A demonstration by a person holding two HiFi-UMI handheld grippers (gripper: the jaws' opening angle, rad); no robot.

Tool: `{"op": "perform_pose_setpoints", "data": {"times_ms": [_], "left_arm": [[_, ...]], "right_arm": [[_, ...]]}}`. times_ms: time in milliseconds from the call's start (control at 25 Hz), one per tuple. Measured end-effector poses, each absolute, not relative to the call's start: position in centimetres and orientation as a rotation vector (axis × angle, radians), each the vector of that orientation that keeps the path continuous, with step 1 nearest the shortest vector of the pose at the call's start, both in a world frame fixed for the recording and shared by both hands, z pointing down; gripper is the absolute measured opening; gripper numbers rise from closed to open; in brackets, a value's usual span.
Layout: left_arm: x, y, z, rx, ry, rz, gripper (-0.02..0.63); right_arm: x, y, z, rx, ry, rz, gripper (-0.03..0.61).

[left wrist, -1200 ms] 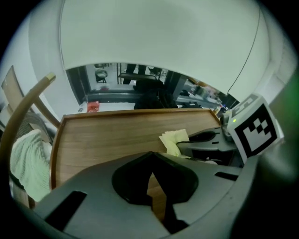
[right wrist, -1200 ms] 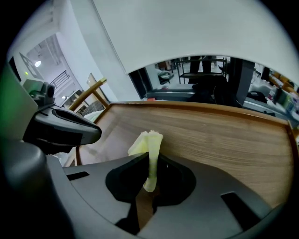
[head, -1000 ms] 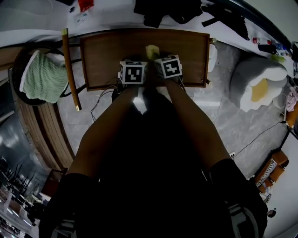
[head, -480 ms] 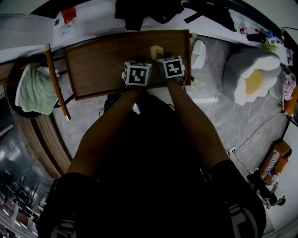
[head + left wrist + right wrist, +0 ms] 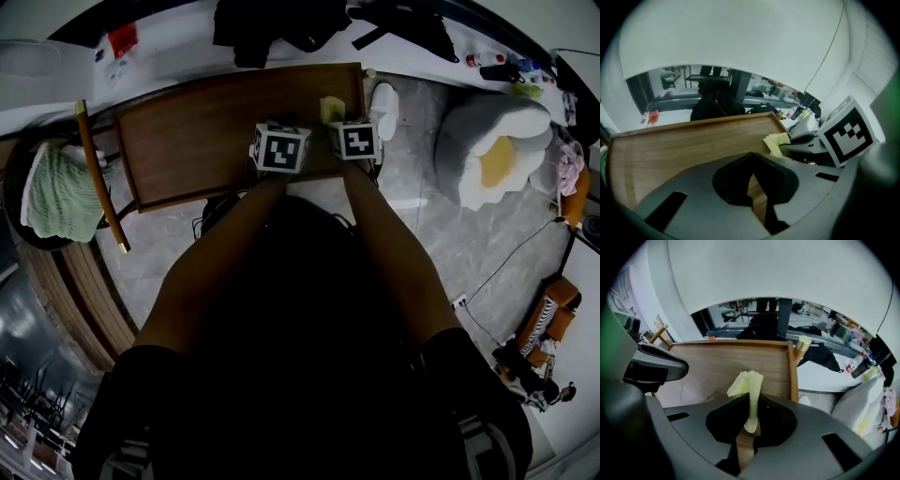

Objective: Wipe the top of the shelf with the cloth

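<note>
1. The right gripper [image 5: 750, 414] has its fingers pinched tight on the yellow cloth [image 5: 748, 381]. The cloth rises as a folded tuft above the pinch, and a grip this firm probably keeps it from slipping while it is dragged.
2. In the head view, the cloth sits at the upper right of the wooden shelf top [image 5: 197, 131], close to its right rail. I judge the wiping is at that end, with the left stretch not yet covered.
3. The left gripper [image 5: 753, 185] has its fingers drawn together on nothing. It hovers just beside the right one at the shelf's near edge, apparently idle.
4. Whether the cloth presses on the wood cannot be told.
</note>
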State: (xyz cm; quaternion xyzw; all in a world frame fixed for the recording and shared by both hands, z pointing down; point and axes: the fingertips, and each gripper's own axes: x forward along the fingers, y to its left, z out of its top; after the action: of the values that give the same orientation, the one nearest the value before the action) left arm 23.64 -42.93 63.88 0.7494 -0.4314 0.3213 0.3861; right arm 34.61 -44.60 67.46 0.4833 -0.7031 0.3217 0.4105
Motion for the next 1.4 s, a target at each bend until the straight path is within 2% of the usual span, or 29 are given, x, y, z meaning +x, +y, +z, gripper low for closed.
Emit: {"op": "perform_pose_setpoints", "data": {"times_ms": [440, 640, 920, 1400], "left_arm": [[22.8, -42.1, 63.2, 1.932, -1.102, 0.761, 0.011], [19.2, -40.9, 63.0, 1.894, -1.126, 0.707, 0.009], [8.7, -39.5, 62.5, 1.797, -1.246, 0.624, 0.011], [-11.5, -35.1, 57.6, 1.72, -1.388, 0.657, 0.009]], "right_arm": [[39.3, -44.2, 67.2, 1.375, -1.62, 0.703, 0.043], [36.9, -44.6, 64.8, 1.446, -1.693, 0.705, 0.043], [23.9, -44.1, 60.9, 1.37, -1.965, 0.741, 0.043], [-6.3, -37.2, 64.3, 0.901, -2.198, 0.952, 0.043]]}}
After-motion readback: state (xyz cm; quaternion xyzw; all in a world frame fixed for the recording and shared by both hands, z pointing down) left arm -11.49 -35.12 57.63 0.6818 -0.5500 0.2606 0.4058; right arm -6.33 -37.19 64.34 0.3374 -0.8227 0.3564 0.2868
